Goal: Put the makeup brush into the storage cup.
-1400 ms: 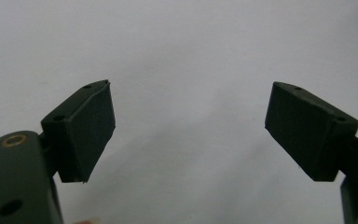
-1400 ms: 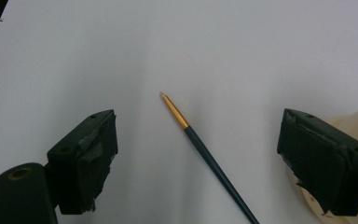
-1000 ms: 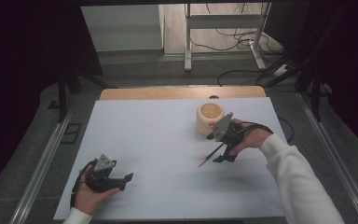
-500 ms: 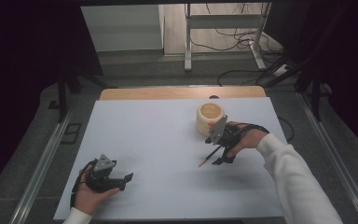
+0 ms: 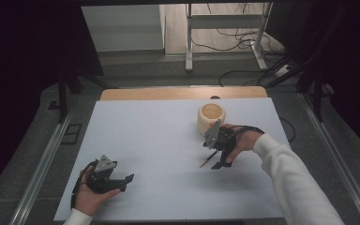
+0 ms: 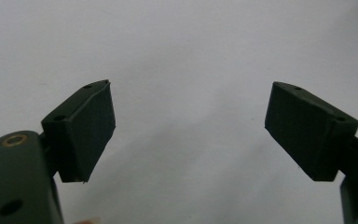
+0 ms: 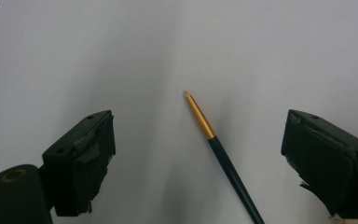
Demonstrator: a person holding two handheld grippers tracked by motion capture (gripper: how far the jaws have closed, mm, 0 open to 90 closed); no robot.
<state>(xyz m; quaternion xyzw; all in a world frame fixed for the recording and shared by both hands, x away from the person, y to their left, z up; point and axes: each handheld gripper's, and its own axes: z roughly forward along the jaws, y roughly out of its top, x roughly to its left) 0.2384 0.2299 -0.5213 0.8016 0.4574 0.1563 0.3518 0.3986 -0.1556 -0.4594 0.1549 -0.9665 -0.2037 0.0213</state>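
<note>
White counter (image 5: 168, 140) lay under both tools, bare apart from two things on the person's right half. The left tool (image 5: 122, 180) rested low at the near left corner, its jaws spread wide with nothing between them, just as it had sat a second earlier; it had no part in the work at that moment.

Further right, the right tool (image 5: 218, 159) had shifted a little toward the left tool and closer to the counter than a second before, its jaws also spread wide. In the right gripper view the thin brush (image 7: 214, 140), dark green in the handle with a gold ferrule and a pale tip, lay flat on the counter between the jaws, nearer the right-hand jaw and touched by neither. From the high view the same brush (image 5: 205, 162) poked out from under the tool, tip toward the person. By my reading the small shift meant the tool was being lined up over the brush for a pick-up, and the grasp had not yet been made.

Just beyond the right tool stood a cream round pot (image 5: 211, 117), close to the hand but apart from the brush.

Most of the brush's handle was cut off by the bottom edge of the right gripper view and hidden under the tool from above, so its full length could not be judged. What the pot held was too blurred to tell.
</note>
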